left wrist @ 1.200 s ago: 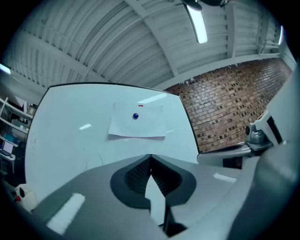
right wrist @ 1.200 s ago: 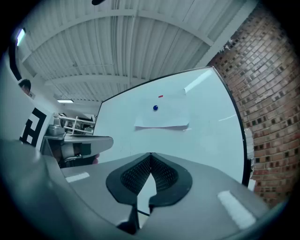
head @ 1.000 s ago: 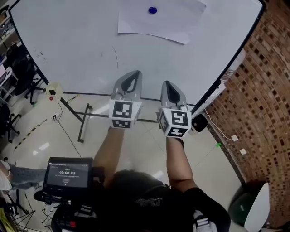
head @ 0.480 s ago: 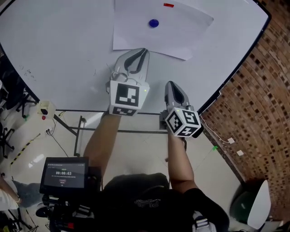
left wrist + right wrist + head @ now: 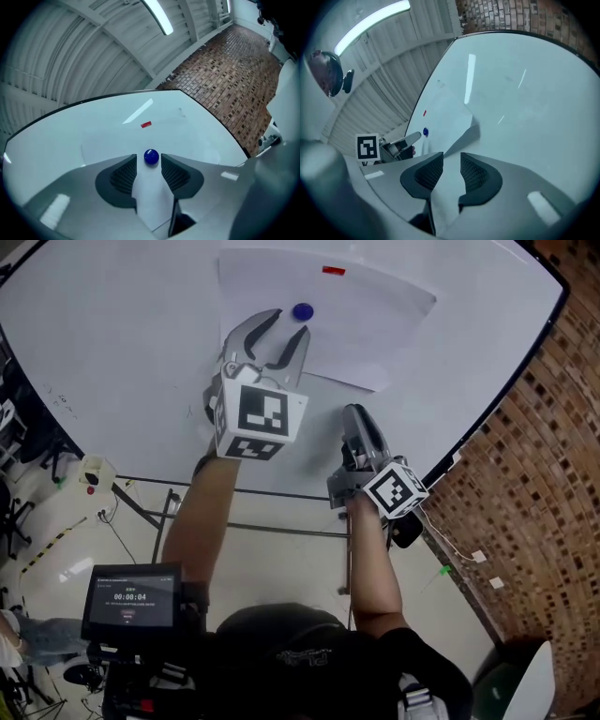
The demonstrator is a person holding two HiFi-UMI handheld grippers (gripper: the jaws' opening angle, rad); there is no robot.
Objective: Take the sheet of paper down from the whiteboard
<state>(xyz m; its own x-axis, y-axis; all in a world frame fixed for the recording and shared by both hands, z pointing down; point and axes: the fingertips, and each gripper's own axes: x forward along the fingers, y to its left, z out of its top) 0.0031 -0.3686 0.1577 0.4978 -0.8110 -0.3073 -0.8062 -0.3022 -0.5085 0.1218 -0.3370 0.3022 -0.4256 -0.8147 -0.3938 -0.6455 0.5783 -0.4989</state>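
Note:
A white sheet of paper (image 5: 356, 306) hangs on the whiteboard (image 5: 122, 343), held by a round blue magnet (image 5: 302, 311) and a small red magnet (image 5: 333, 271). My left gripper (image 5: 284, 329) is raised against the sheet and its jaws are opening. In the left gripper view the blue magnet (image 5: 151, 157) sits right between the fingertips, and the pads do not press it. My right gripper (image 5: 356, 416) points up at the board just below the sheet's curled lower right corner (image 5: 468, 125). Its jaws are opening too, with nothing between them (image 5: 452, 161).
A brick wall (image 5: 534, 484) runs along the right of the whiteboard. The board's stand legs (image 5: 169, 507) cross the floor below. A small screen (image 5: 129, 596) is mounted at my lower left, and chairs (image 5: 19, 427) stand at the far left.
Both grippers rose toward the sheet, the left one farther, up to the blue magnet. Both jaws went from shut to open.

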